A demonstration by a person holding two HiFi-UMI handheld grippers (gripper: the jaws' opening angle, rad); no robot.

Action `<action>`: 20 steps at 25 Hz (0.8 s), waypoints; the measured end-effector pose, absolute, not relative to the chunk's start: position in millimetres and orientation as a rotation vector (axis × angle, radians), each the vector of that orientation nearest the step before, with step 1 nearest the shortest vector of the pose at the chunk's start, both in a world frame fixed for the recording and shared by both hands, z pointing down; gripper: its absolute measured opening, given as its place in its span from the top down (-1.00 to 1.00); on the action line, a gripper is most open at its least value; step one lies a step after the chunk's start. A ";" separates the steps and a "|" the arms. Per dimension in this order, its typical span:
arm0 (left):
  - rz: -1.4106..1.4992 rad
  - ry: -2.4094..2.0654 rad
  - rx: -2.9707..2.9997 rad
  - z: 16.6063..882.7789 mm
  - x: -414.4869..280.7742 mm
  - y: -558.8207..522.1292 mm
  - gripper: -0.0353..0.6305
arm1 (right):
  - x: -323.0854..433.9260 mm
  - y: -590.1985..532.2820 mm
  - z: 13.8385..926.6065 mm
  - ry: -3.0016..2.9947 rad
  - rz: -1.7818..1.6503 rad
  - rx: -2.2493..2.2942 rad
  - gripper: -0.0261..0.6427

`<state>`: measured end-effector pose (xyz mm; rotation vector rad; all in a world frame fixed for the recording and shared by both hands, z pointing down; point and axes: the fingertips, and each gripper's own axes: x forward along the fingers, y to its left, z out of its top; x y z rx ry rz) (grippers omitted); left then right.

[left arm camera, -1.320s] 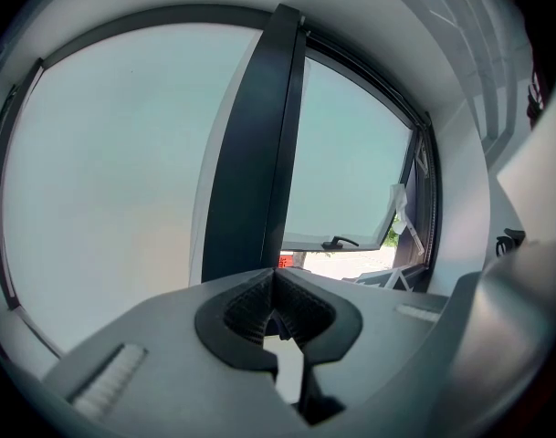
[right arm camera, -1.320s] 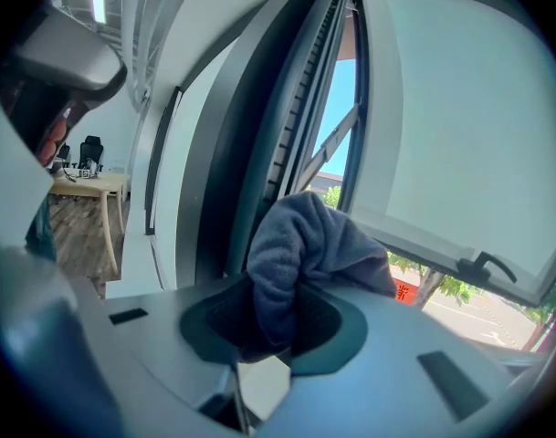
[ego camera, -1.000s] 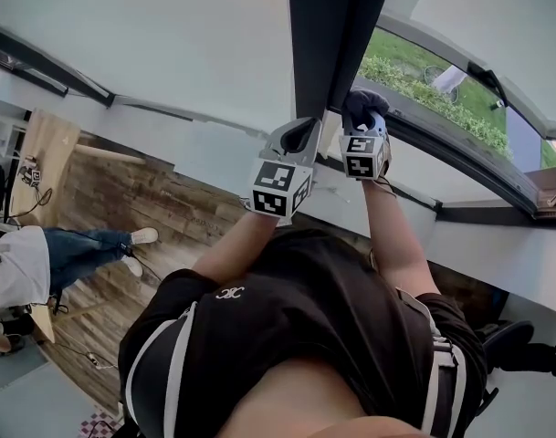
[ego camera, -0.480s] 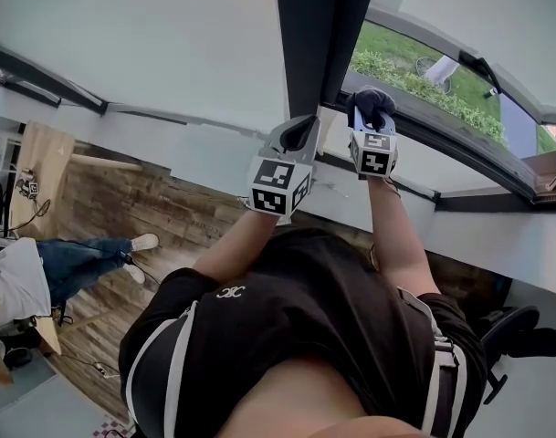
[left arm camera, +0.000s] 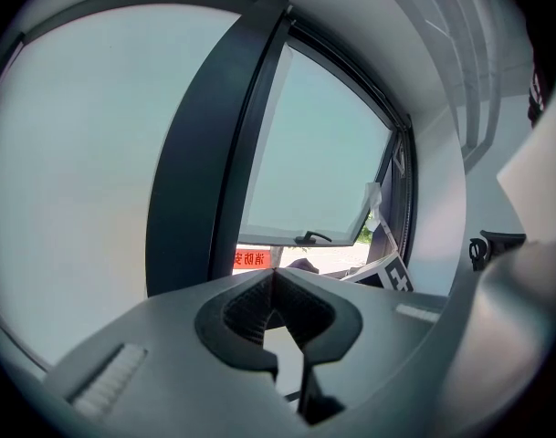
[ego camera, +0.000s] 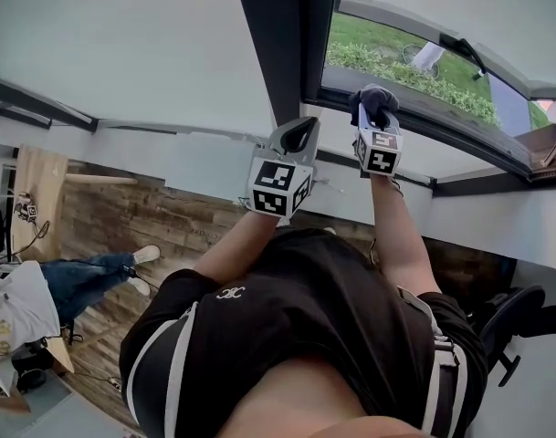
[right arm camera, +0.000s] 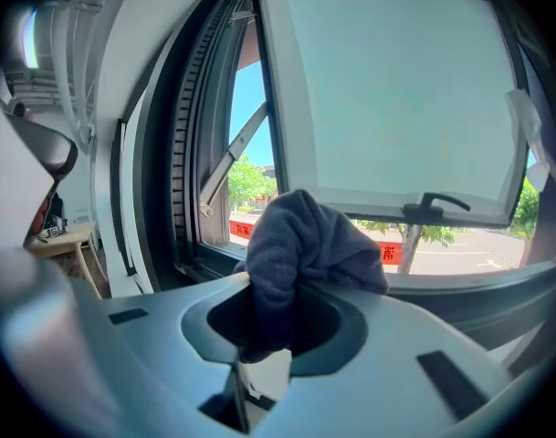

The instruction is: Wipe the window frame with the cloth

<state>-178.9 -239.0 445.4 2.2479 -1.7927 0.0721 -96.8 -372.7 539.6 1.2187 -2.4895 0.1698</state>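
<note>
In the head view, reaching up with both arms toward the dark grey metal window frame (ego camera: 287, 44); holding the right grey plastic two-jaw gripper (ego camera: 370, 121) at the frame's lower rail, just right of the upright post; carrying the bunched dark blue-grey fabric cloth (ego camera: 375, 100) at that gripper's tip, lying over the rail's inner edge, without showing clearly whether touching it; holding the left grey plastic two-jaw gripper (ego camera: 298, 128) just beside the foot of the post, near the right gripper but apart from it. In the left gripper view, pressing the jaws together with nothing between them; pointing past the post (left arm camera: 204, 153) toward the pale, swung-out window sash (left arm camera: 314, 135) and its black lever handle (left arm camera: 312, 238). In the right gripper view, pinching the cloth (right arm camera: 300, 240) by its lower folds and leaving most of it bulging up and out above the jaws; facing the open gap between frame (right arm camera: 182, 153) and sash, with the cloth sitting in front of the bottom rail, beside the slanted metal stay arm (right arm camera: 234, 164).
</note>
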 end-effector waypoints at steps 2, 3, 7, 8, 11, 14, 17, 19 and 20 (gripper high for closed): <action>0.077 -1.782 2.253 446.8 -175.3 -239.8 0.87 | -89.5 -374.1 540.0 -2.483 0.172 1.226 0.67; 0.080 -1.777 2.255 447.6 -173.6 -240.1 0.87 | -86.0 -374.9 539.9 -2.480 0.173 1.233 0.67; 0.087 -1.756 2.265 449.0 -166.1 -242.4 0.87 | -63.9 -381.1 538.8 -2.479 0.210 1.313 0.67; 0.087 -1.753 2.268 448.6 -165.3 -242.9 0.87 | -58.7 -382.5 538.5 -2.476 0.219 1.330 0.67; 0.090 -1.747 2.277 447.6 -163.5 -243.9 0.87 | -46.7 -385.8 538.1 -2.463 0.230 1.361 0.67; 0.096 -1.734 2.290 447.5 -157.6 -244.1 0.87 | -33.5 -387.8 539.0 -2.446 0.234 1.383 0.67; 0.096 -1.725 2.301 447.1 -153.0 -246.6 0.87 | -22.5 -391.6 539.9 -2.434 0.240 1.394 0.67; 0.097 -1.717 2.306 447.1 -150.1 -247.8 0.87 | -12.8 -393.8 540.0 -2.422 0.248 1.415 0.67; 0.098 -1.712 2.309 447.2 -148.6 -248.4 0.87 | -8.1 -394.8 539.9 -2.416 0.253 1.424 0.67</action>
